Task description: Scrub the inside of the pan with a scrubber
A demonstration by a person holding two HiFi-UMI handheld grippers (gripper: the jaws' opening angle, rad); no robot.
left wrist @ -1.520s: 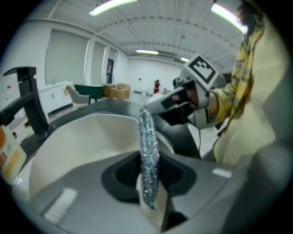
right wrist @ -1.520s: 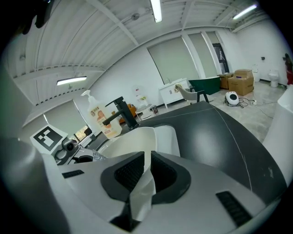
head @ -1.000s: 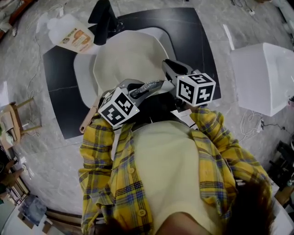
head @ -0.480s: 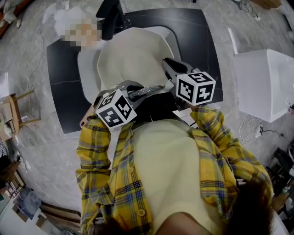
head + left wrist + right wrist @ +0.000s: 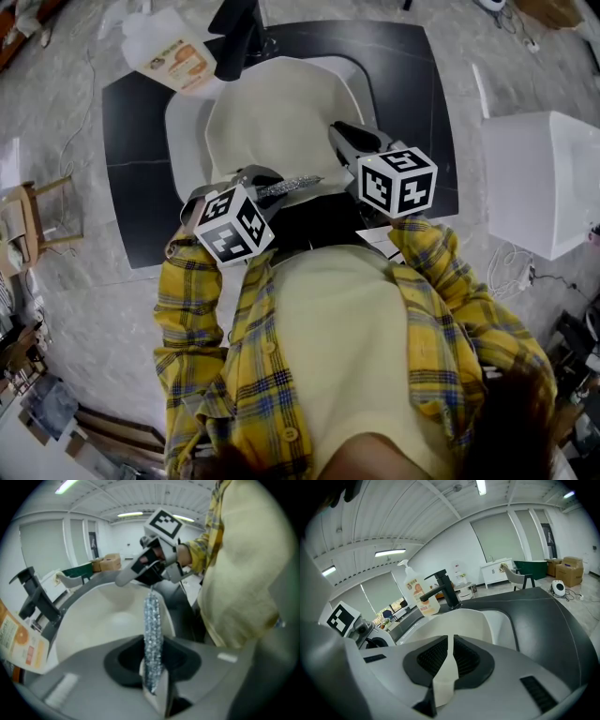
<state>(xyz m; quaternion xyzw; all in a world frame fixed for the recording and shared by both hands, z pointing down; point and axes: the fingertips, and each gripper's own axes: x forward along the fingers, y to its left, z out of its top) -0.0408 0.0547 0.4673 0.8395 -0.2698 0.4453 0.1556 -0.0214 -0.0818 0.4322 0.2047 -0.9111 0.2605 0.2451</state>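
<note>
A large cream pan (image 5: 272,117) stands tilted in the white sink (image 5: 183,141). My right gripper (image 5: 342,133) is shut on the pan's right rim; in the right gripper view the thin cream rim (image 5: 444,677) runs between the jaws of that gripper (image 5: 449,660). My left gripper (image 5: 272,190) is shut on a silvery glittering scrubber (image 5: 295,184), held just over the pan's near edge. In the left gripper view the scrubber (image 5: 151,620) sticks out edge-on from the left gripper (image 5: 152,677) towards the pan's inside (image 5: 112,625), with the right gripper (image 5: 133,573) beyond it.
A black tap (image 5: 239,28) stands behind the sink, and an orange-labelled soap bottle (image 5: 169,52) sits to its left. The sink is set in a black counter (image 5: 412,84). A white box (image 5: 548,178) stands at the right. My yellow plaid sleeves fill the near side.
My left gripper with the scrubber has drifted slightly left and nearer to me. The right gripper keeps its hold on the pan's rim. The head view has shifted a little.
</note>
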